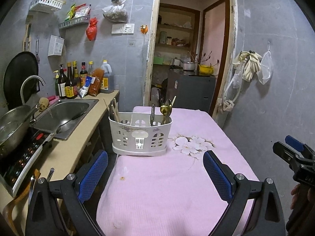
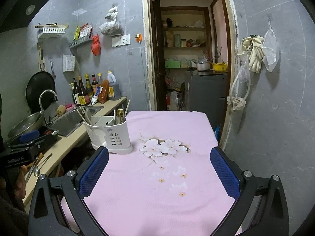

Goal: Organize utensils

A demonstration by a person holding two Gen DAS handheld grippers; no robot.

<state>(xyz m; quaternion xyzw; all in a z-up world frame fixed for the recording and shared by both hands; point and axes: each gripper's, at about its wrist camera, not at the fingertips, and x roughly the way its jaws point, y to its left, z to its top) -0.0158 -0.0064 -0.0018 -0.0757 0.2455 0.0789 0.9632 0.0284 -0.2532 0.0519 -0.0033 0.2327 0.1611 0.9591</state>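
Both tongs, left and right, agape, empty, above pink tabletop. Caddy at far left edge, utensils upright inside. Risk: nudging caddy off that edge, tipping chopsticks.

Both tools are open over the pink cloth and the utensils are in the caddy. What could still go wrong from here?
1. The white caddy stands at the left edge of the pink cloth, its base seemingly overhanging it; a nudge from the left tool might tip it off.
2. The gold spoon and chopsticks stick up above the rim and could snag a passing tool.
3. Utensils on the counter may still need sorting.
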